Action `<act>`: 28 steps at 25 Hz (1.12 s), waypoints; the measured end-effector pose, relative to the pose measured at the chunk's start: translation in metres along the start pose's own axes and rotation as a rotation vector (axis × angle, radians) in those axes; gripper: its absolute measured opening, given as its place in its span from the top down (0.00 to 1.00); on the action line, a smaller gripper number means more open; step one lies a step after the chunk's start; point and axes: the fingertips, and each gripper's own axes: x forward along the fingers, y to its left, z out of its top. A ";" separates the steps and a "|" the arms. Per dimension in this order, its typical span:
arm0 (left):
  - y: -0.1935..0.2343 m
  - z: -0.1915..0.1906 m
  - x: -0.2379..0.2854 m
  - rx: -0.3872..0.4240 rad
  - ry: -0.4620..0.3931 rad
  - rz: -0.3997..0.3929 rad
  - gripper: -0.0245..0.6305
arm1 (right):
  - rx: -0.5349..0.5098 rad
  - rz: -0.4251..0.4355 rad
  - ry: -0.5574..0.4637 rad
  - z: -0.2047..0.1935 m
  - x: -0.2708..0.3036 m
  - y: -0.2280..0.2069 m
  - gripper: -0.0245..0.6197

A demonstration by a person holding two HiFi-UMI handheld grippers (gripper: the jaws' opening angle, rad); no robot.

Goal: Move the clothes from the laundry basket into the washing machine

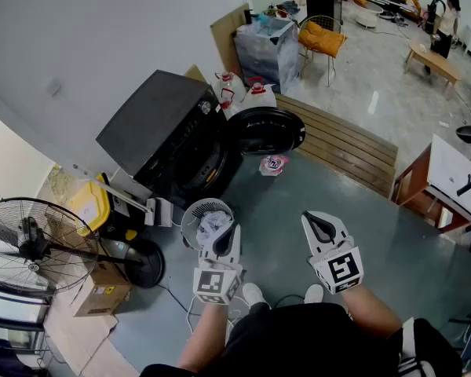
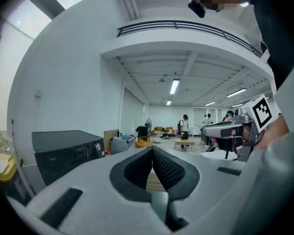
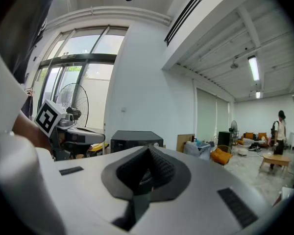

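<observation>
Pale clothes [image 1: 209, 225] sit in the laundry basket [image 1: 190, 210] beside the washing machine [image 1: 169, 136]. They look soft, light and floppy, so pinch a bunched fold. Your left gripper [image 1: 228, 236] and right gripper [image 1: 319, 226] are both closed and empty.

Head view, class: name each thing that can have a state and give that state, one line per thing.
washing machine door: swung fully open.
laundry basket: upright, with clothes inside.
left gripper: shut, holding nothing.
right gripper: shut, holding nothing.
floor fan: upright; cannot tell whether it is running.
</observation>
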 end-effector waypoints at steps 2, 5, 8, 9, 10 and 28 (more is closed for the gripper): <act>0.008 0.004 0.000 0.007 -0.006 0.001 0.96 | 0.002 0.000 0.000 0.003 0.005 0.003 0.95; 0.015 0.005 -0.002 0.011 -0.005 0.001 0.96 | 0.001 -0.004 -0.001 0.007 0.009 0.007 0.95; 0.019 0.003 -0.005 0.009 0.000 0.001 0.96 | 0.001 -0.009 -0.001 0.008 0.013 0.010 0.95; 0.021 0.002 -0.007 0.007 0.001 0.000 0.96 | 0.002 -0.012 -0.001 0.008 0.014 0.012 0.95; 0.024 0.001 -0.009 0.004 0.002 -0.002 0.96 | 0.004 -0.015 -0.002 0.009 0.016 0.014 0.95; 0.136 -0.012 -0.045 0.013 -0.003 -0.040 0.96 | 0.032 -0.071 -0.069 0.032 0.099 0.077 0.95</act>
